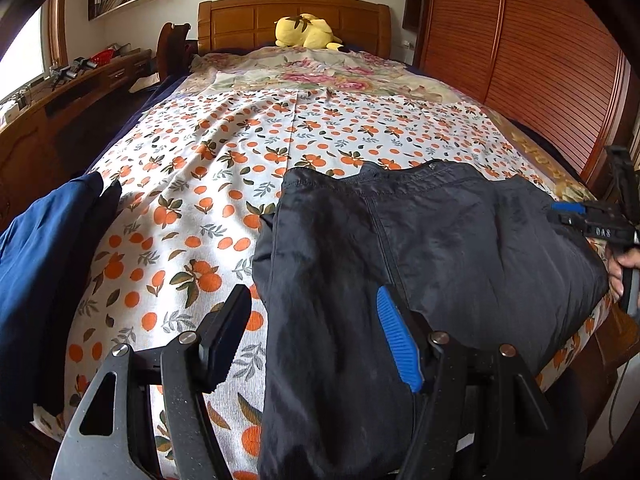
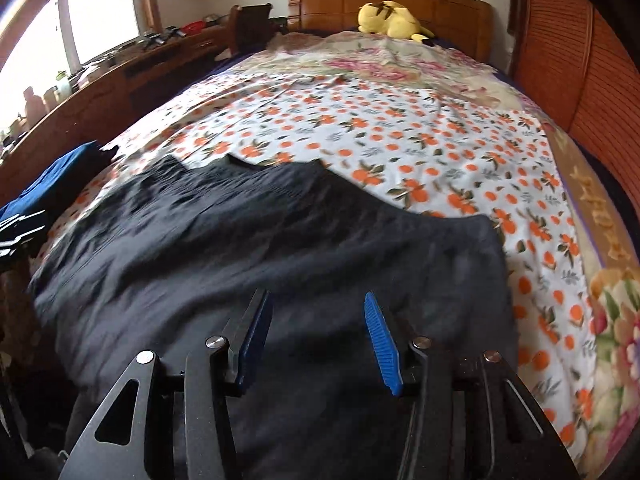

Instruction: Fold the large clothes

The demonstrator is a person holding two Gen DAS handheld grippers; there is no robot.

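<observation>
The black garment (image 1: 420, 248) runs off the bottom edge at 6 o'clock in both views, and motion blurs its surface in the right wrist view. At 9 o'clock the blue cloth (image 1: 36, 264) is cut by the frame. Clutter on the desk (image 2: 120, 64) by the window is too small to identify.

White "DAS"-like lettering, partly blurred, on right gripper (image 1: 582, 216) body, nothing else legible

Black jacket (image 1: 400, 248) flat on orange-print sheet (image 1: 224, 152), open left tongs (image 1: 316, 332) above.

Daylit bedroom: wooden headboard (image 1: 294, 14), slatted wardrobe (image 1: 532, 60), bright window (image 2: 100, 8).
</observation>
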